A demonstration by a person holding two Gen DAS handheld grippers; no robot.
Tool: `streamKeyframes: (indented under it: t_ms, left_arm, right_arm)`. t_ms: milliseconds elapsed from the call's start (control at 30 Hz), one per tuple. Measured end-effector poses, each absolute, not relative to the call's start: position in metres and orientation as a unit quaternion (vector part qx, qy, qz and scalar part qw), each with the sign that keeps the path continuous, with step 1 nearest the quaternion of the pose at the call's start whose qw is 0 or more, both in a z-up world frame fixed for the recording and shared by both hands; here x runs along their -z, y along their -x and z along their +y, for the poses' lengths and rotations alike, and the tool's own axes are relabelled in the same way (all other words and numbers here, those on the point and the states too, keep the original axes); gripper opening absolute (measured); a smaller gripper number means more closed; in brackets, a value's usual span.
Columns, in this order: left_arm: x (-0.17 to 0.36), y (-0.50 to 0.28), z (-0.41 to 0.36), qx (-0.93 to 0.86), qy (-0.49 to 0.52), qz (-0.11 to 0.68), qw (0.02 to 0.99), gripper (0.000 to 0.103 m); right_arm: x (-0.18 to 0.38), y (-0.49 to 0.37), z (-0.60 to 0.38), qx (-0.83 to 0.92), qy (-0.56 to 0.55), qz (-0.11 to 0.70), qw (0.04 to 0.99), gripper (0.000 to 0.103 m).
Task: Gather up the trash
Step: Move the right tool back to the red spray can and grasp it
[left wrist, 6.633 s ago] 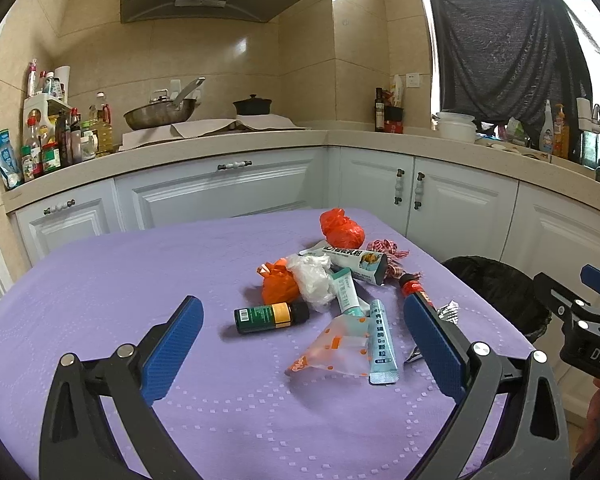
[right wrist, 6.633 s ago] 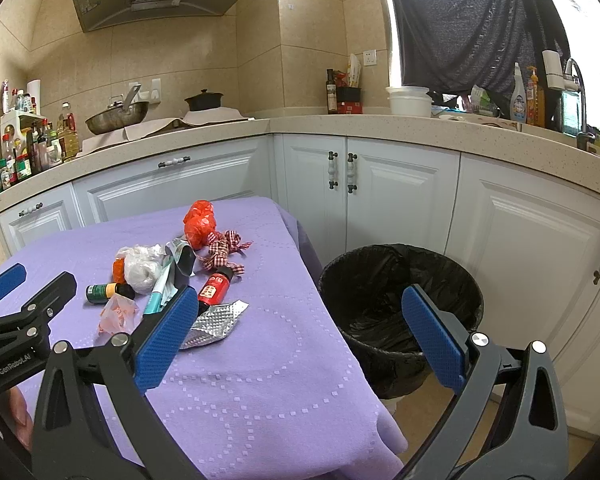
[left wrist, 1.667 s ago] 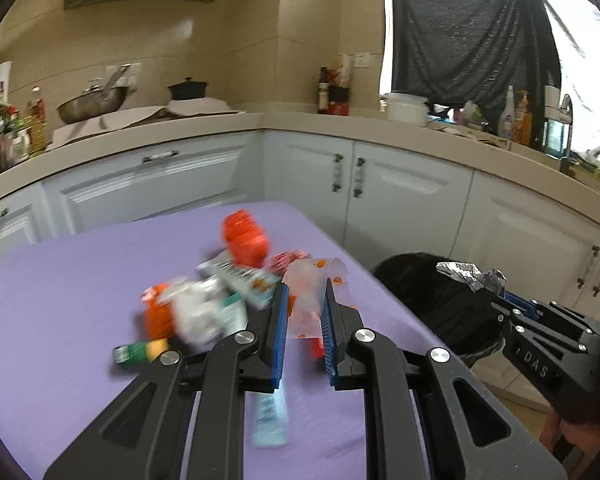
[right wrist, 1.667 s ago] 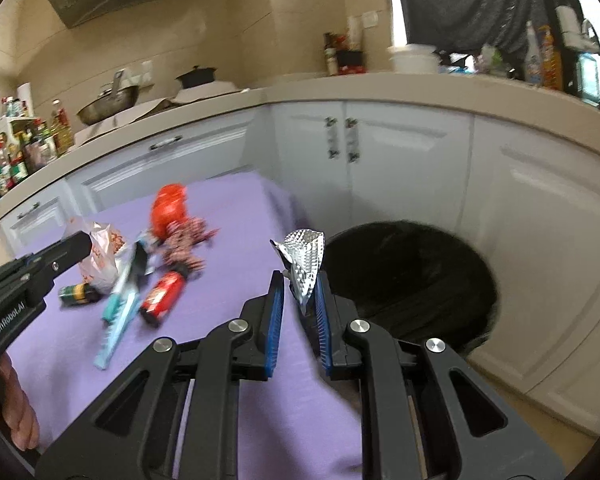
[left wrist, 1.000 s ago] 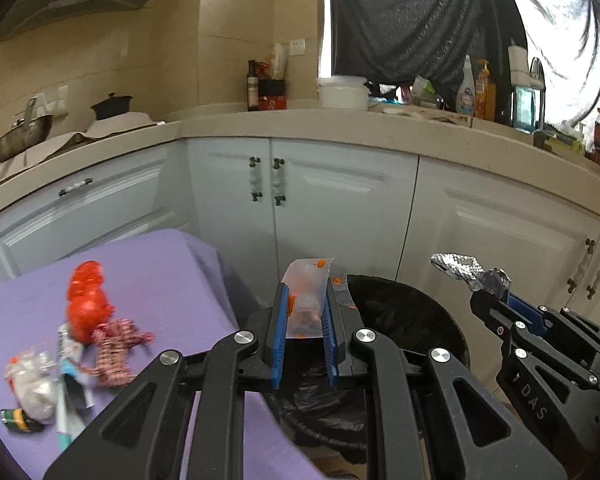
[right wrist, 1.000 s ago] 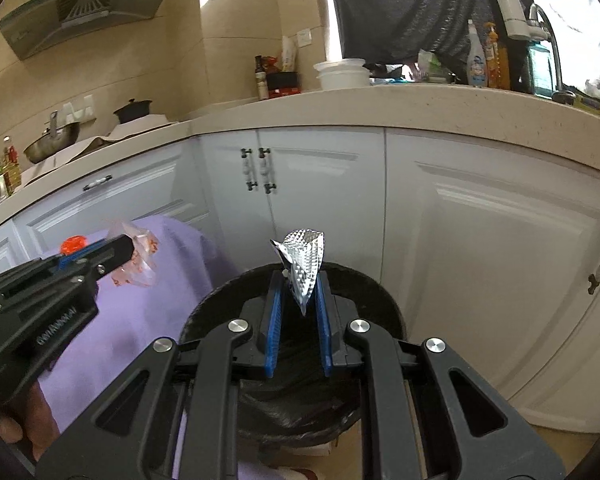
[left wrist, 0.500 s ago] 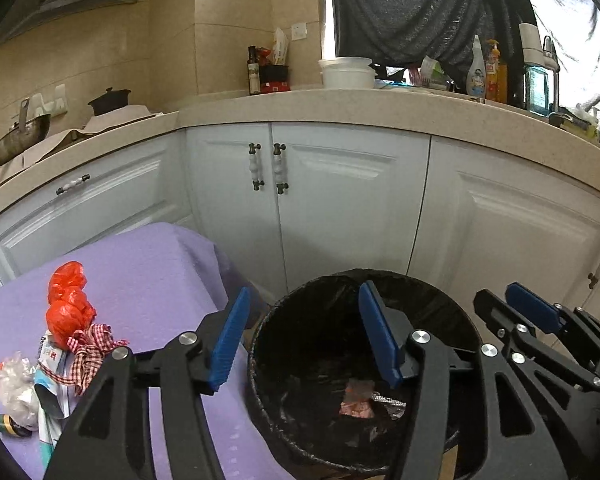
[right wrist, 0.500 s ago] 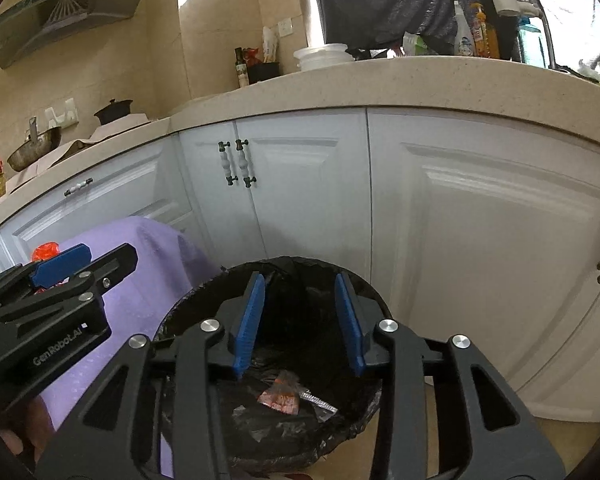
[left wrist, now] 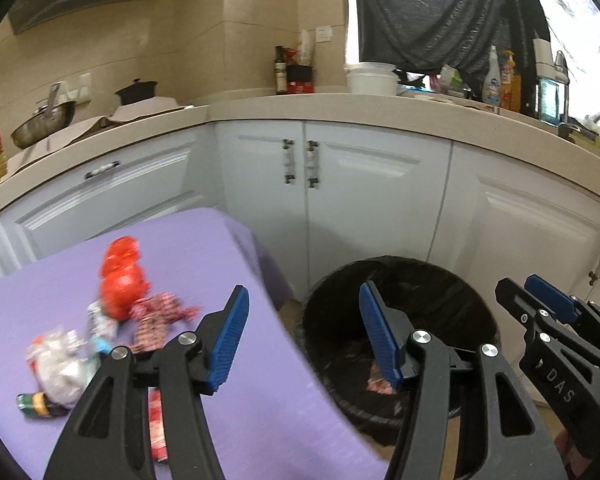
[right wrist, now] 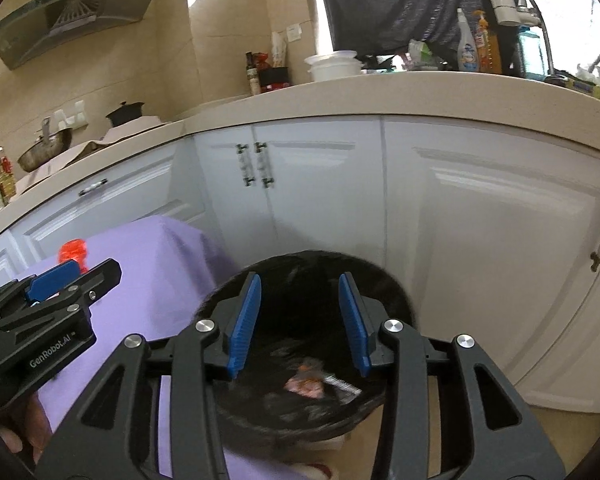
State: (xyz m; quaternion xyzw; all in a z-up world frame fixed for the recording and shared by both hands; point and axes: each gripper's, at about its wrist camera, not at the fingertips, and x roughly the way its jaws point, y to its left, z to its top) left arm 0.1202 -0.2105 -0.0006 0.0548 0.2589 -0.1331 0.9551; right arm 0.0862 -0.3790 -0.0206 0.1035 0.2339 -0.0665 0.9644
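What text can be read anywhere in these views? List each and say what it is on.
"DAS": on the right tongs body, seen from the left wrist.
"GenRobot.AI": on the left tongs body, seen from the right wrist.
Labels on the table trash and counter bottles: too blurred to read.

Purple tablecloth (left wrist: 204, 248), black bin liner (left wrist: 452, 300), red bag (left wrist: 120, 284), red-checked wrapper (left wrist: 156, 320), blue finger pads (left wrist: 226, 340)

Matt purple cloth (left wrist: 228, 248); glossy black plastic bin liner (left wrist: 428, 280).

My left wrist view looks down past the purple table (left wrist: 236, 360); my right sits nearer, above the bin (right wrist: 396, 300) at 6 o'clock. Both share it.
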Motion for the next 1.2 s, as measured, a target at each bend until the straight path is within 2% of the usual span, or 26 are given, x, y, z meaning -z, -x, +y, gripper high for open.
streamKeyframes:
  t_ms: [700, 900, 1200]
  left_arm:
    - [0.011, -0.070, -0.008, -0.046, -0.014, 0.276, 0.960, 0.057]
    - [0.019, -0.063, 0.021, -0.066, 0.003, 0.289, 0.955, 0.057]
    - [0.026, -0.061, 0.027, -0.052, 0.018, 0.308, 0.950, 0.057]
  right_arm:
    - [0.014, -0.069, -0.197, -0.095, -0.056, 0.269, 0.957, 0.040]
    - [0.023, -0.079, -0.172, -0.099, -0.045, 0.305, 0.946, 0.040]
    - [0.035, -0.095, -0.160, -0.093, -0.032, 0.349, 0.932, 0.040]
